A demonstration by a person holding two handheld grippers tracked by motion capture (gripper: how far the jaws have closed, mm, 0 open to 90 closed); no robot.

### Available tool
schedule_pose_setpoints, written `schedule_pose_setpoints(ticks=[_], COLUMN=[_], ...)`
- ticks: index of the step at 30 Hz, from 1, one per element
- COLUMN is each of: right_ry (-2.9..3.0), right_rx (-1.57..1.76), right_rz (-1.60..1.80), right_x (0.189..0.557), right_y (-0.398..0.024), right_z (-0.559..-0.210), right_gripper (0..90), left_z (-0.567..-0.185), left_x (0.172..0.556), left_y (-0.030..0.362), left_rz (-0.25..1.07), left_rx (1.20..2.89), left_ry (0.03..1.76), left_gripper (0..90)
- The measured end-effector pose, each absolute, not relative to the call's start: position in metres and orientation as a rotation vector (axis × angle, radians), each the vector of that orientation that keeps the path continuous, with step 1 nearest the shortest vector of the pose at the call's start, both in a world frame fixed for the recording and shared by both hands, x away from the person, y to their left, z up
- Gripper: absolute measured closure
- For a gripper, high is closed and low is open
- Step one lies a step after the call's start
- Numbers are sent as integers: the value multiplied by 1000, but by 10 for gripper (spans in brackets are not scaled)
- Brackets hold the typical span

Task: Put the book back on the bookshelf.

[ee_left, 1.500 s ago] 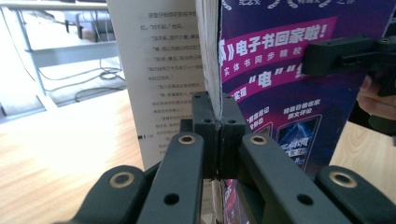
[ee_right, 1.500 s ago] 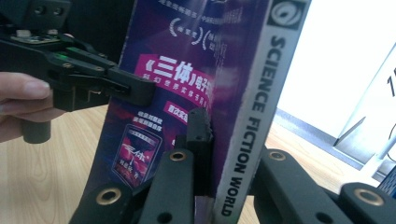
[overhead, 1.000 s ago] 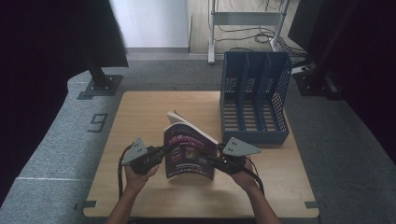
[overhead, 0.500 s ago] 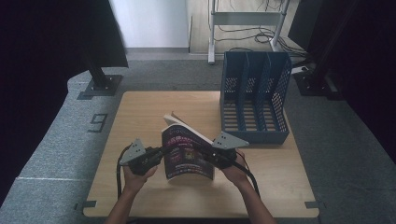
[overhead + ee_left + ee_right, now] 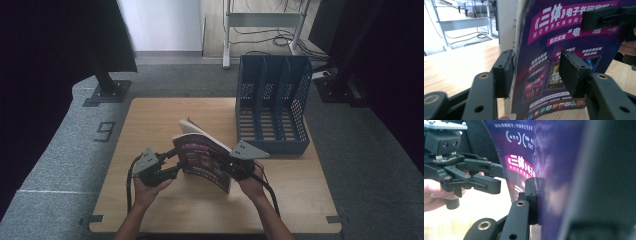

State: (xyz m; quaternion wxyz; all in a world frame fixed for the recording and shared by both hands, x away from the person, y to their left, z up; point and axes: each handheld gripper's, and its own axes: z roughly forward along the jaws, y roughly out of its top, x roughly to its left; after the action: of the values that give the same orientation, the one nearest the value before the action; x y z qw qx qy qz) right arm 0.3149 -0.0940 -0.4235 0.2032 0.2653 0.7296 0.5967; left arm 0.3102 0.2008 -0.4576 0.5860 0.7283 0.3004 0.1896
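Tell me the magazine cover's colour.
Dark purple with magenta bands and white text on the magazine, clearest in the left gripper view.

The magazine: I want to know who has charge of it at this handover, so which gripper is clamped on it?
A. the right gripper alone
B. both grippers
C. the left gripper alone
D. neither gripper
A: the right gripper presses its pad flat on the magazine, while the left gripper straddles the cover's edge with a gap at its pads.

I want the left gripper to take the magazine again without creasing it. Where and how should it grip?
Probably the stiff spine edge of the magazine, coming level from its left side. It stands upright on the table with the cover bowing, and the left gripper, jaws just opened, already straddles that edge while the right gripper clamps the other.
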Motion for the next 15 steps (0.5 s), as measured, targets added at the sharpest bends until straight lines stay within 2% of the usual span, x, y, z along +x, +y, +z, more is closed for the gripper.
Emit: schedule_pose_setpoints(ticks=[11,15], right_ry=[1959,1926], right_rx=[759,767], right_rz=[1682,1680], right_x=[307,305], right_y=[-111,-122], right_z=[-406,-398], right_gripper=[817,817], left_z=[-460,-466], left_x=[310,314], left_y=[200,199], left_rz=[420,394], left_rx=[1723,1748], left_ry=[710,764], left_gripper=[423,420])
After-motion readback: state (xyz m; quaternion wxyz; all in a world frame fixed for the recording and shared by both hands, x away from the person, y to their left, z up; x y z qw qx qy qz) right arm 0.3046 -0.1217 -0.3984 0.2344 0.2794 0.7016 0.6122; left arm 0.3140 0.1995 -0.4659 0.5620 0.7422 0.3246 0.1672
